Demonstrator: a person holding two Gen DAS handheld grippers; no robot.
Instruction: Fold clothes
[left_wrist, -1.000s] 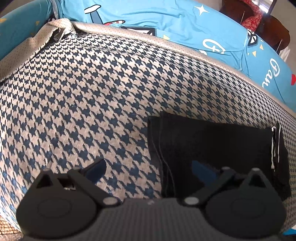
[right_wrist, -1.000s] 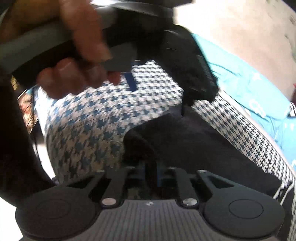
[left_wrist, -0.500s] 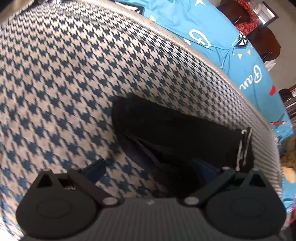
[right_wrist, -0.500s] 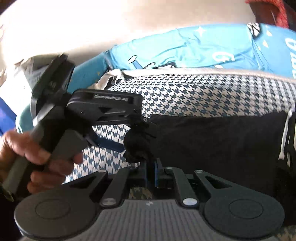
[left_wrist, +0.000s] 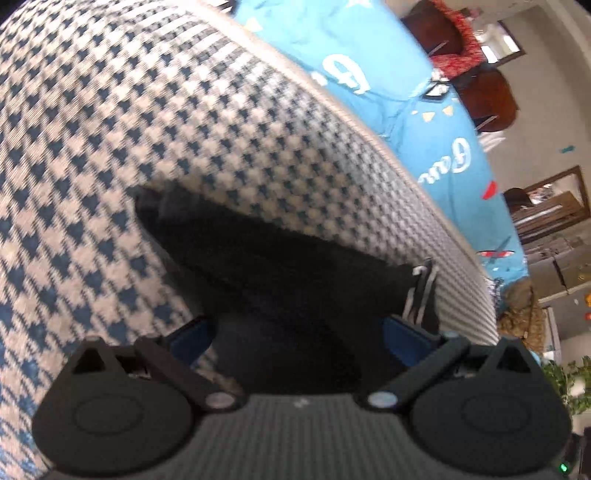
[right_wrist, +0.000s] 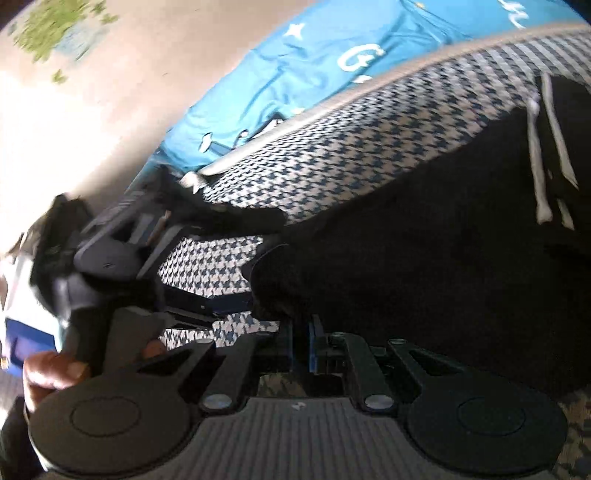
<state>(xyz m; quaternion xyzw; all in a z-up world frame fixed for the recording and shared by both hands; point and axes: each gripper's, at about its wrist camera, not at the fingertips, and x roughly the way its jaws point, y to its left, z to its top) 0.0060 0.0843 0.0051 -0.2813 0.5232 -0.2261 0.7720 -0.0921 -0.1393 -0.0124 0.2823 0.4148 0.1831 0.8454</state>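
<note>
Garment: a black garment (left_wrist: 280, 266) with white stripes (right_wrist: 539, 155) at one end lies folded on a blue-and-white houndstooth cover (left_wrist: 110, 122); its near part is lost in shadow in both views, so its layers cannot be told apart.
Right hand-held gripper: the right hand-held gripper (right_wrist: 301, 345) has its blue-lined fingers pressed almost together at the garment's near edge; black cloth sits right at them, yet whether any is pinched between them is too dark to tell.
Left hand-held gripper: the left hand-held gripper (left_wrist: 295, 332) is spread wide, released, with the garment's dark end between its fingers and nothing clamped. In the right wrist view its body is blurred, with one finger reaching the garment's corner.
Hand: a person's hand (right_wrist: 51, 369) grips its handle, cut off at the frame edge.
Surroundings: a bright blue printed sheet (left_wrist: 369, 74) lies beyond the cover's edge; furniture behind is blurred.
</note>
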